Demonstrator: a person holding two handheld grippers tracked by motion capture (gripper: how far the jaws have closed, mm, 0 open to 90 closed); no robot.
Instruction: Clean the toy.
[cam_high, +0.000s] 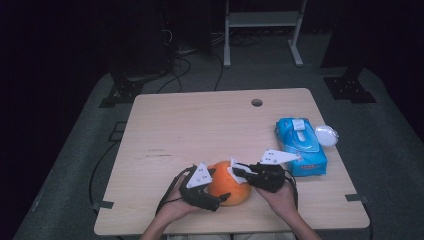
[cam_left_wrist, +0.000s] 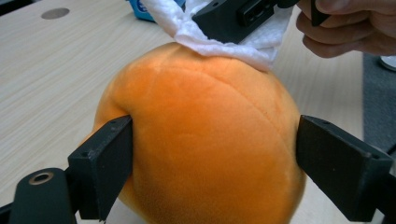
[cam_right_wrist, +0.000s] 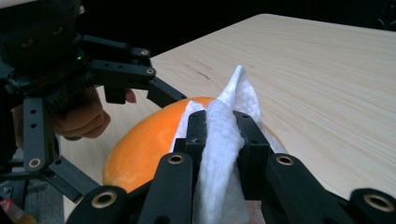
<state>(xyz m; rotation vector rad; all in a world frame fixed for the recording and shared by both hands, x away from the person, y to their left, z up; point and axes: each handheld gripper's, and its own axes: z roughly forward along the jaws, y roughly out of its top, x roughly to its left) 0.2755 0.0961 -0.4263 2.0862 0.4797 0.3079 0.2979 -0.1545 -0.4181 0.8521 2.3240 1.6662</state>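
The orange plush ball (cam_high: 229, 189) sits near the front edge of the pale wood-grain tabletop (cam_high: 200, 125), between my two hands; it is nearly round, so I cannot tell any long axis, though a stitched seam curves over its fuzzy top. My left tool (cam_left_wrist: 212, 156) grips it, one black jaw pressed into each side, denting the soft pile. My right tool (cam_right_wrist: 222, 135) pinches a crinkled white wipe (cam_right_wrist: 224, 154) between its jaws and lays it against the ball's upper far side. Just beside my right hand lies a glossy blue wipes pack (cam_high: 301, 146), with a small translucent white lid-like piece (cam_high: 326, 135) near its far right corner.
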